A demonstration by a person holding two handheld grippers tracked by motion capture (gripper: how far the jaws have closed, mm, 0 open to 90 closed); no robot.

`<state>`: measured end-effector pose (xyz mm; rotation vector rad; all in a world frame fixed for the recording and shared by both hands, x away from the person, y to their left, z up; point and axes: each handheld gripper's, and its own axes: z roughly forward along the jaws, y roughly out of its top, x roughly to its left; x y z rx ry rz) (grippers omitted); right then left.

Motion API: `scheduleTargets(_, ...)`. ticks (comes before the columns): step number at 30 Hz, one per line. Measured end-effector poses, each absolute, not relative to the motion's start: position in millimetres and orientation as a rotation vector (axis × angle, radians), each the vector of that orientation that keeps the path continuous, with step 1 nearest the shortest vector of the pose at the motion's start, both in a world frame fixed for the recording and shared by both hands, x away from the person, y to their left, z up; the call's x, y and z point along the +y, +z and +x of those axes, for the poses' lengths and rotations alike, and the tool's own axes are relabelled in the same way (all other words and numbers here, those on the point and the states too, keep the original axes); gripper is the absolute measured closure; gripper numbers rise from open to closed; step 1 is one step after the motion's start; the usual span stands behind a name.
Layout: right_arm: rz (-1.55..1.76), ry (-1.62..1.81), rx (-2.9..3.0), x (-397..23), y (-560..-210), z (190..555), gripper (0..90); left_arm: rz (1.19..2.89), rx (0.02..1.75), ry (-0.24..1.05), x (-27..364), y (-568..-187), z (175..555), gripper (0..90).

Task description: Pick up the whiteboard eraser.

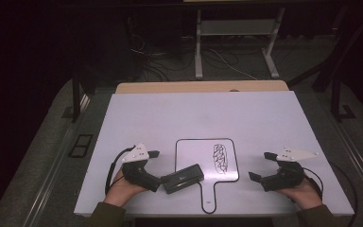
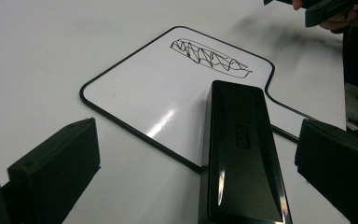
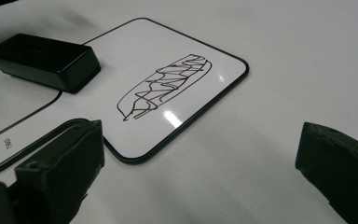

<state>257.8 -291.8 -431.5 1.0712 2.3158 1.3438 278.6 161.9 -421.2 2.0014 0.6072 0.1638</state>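
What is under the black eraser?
The eraser lies partly on the small whiteboard, across its lower left edge, and partly on the table. The surface beneath it is covered; the scribble lies clear of it, to its right in the high view.

The high view is dim and grainy, the room beyond the table's (image 1: 264, 118) far edge sinking into near black while the white top glows a pale, cool grey. In the left gripper view a bright streak of glare slides across the small whiteboard (image 2: 163, 123) and thin highlights run down the glossy black eraser (image 2: 242, 154), and the near jaws are soft and out of focus. In the right gripper view a glint sits beside the scribble (image 3: 163, 88), with faint shadows on the table.
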Motion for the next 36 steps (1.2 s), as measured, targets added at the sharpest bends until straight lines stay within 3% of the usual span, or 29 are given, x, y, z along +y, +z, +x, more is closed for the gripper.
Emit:
scheduleTargets(21, 1.065, 1.374, 2.296, -294, -431, 257, 0.2, 1.995, 0.609, 0.162, 162, -414, 283, 0.0)
scheduleTargets(36, 1.066, 1.368, 2.316, -292, -434, 258, 0.2, 2.023, 0.58, 0.099, 136, -409, 298, 0.0)
